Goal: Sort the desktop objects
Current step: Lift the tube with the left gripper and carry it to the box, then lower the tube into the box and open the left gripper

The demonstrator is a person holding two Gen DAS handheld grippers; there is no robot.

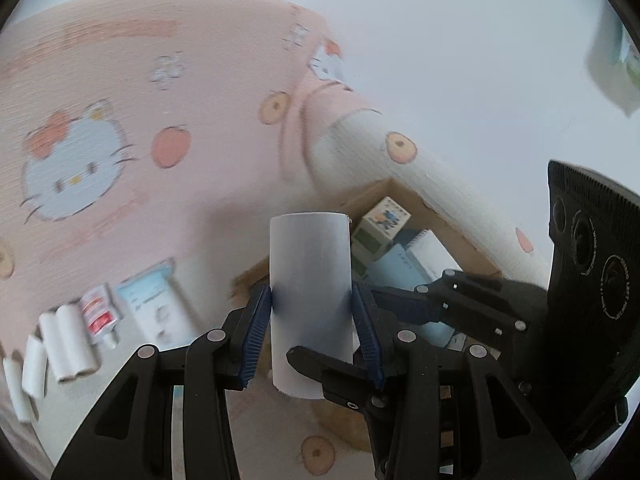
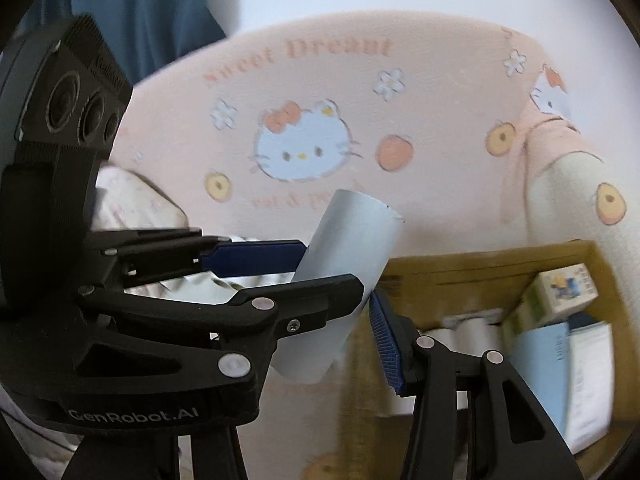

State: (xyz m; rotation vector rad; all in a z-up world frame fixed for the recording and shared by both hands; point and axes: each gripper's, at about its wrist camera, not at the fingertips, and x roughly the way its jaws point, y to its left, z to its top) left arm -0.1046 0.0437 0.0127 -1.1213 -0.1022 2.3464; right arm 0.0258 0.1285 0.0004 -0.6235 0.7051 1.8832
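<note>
My left gripper (image 1: 312,300) is shut on a white paper roll (image 1: 310,280), held upright above the edge of a brown cardboard box (image 1: 452,220). In the right wrist view the same roll (image 2: 344,272) is tilted between the left gripper's blue pads (image 2: 256,258). My right gripper shows one blue pad (image 2: 384,344) just right of the roll; its other finger is hidden behind the left gripper. The box (image 2: 480,268) holds a small printed carton (image 2: 560,292), white rolls (image 2: 464,332) and blue-white packets (image 2: 560,368).
A pink Hello Kitty cloth (image 1: 140,120) covers the surface. On it at lower left lie several white rolls (image 1: 60,344), a red-white tube (image 1: 98,312) and a light blue packet (image 1: 156,304). A crumpled white wrapper (image 2: 132,200) lies at left.
</note>
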